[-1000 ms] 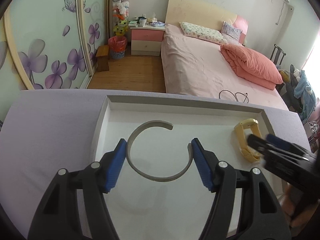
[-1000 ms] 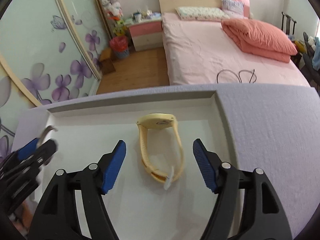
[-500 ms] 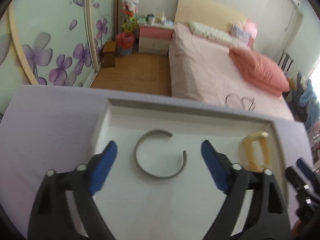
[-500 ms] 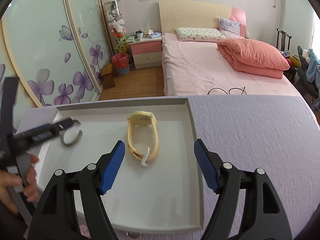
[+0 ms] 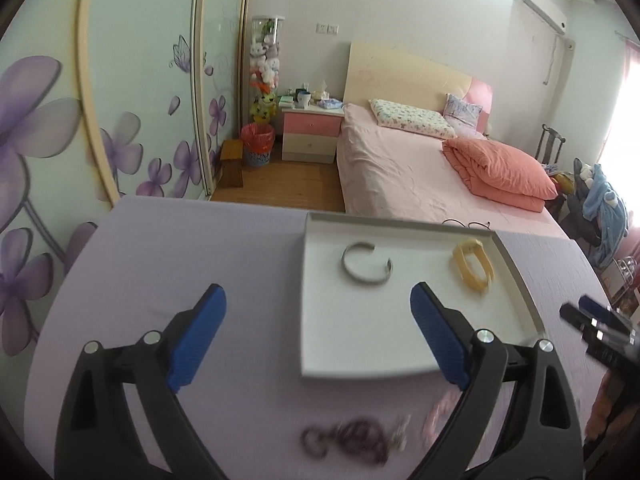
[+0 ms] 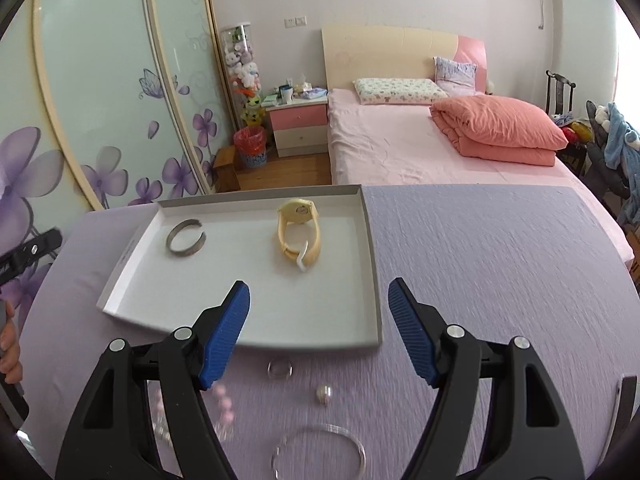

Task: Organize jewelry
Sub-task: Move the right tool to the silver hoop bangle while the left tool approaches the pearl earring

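Observation:
A white tray (image 5: 400, 344) (image 6: 320, 328) lies on the purple table. In it lie a silver cuff bracelet (image 5: 367, 268) (image 6: 185, 237) and a yellow watch (image 5: 473, 267) (image 6: 299, 236). My left gripper (image 5: 318, 334) is open and empty, pulled back above the tray's near left corner. My right gripper (image 6: 319, 330) is open and empty above the tray's near edge. In front of the tray lie a dark bead bracelet (image 5: 352, 438), a pink bead bracelet (image 5: 438, 414) (image 6: 224, 400), a small ring (image 6: 279, 369), a pearl piece (image 6: 324, 394) and a clear bangle (image 6: 318, 454).
The table's purple cloth (image 6: 500, 264) stretches right of the tray. Behind the table stand a pink bed (image 6: 420, 152), a nightstand (image 6: 298, 128) and a flowered wardrobe door (image 5: 132, 100). The right gripper shows at the right edge of the left wrist view (image 5: 592, 324).
Both grippers have drawn back and up from the tray. The cuff and the watch stay in the tray. Loose jewelry in front of the tray has come into view.

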{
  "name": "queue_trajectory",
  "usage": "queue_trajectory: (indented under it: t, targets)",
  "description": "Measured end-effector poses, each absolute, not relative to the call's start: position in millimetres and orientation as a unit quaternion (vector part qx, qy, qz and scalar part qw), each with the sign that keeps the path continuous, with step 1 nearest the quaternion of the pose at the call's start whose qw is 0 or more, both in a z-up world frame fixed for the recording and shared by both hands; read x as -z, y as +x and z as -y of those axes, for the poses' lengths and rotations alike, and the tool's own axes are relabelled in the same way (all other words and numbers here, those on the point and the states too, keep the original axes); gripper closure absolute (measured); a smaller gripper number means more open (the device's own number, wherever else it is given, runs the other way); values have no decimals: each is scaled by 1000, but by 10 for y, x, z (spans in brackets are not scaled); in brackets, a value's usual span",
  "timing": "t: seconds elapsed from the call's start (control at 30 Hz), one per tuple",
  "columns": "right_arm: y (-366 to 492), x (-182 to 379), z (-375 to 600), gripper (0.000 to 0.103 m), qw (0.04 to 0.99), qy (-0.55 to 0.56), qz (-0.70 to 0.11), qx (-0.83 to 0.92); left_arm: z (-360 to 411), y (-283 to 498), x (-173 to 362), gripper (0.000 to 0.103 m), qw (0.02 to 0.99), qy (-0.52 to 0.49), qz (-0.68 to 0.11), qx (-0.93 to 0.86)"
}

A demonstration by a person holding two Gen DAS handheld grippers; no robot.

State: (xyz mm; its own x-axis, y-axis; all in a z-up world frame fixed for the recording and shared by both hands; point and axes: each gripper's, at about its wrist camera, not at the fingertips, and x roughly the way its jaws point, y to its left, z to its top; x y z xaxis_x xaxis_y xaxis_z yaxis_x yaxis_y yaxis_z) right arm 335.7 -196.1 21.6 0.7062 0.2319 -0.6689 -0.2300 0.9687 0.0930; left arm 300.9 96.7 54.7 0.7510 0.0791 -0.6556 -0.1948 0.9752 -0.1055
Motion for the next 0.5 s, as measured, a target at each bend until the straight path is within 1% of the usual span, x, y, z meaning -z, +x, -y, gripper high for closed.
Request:
queue_trajectory:
  t: [0.17, 0.3, 0.5]
  targets:
    - [2947, -135, 2111, 21, 925, 6, -356, -133, -958, 2339, -393, 7, 939, -61, -329, -77]
    - [2698, 90, 2200, 15, 914, -2, -378, -147, -948, 1890, -105, 7, 935, -79, -342, -58]
    - [2474, 476, 2293, 14, 891, -19, -430, -146, -775, 1583, 289, 7, 921, -69, -381, -31]
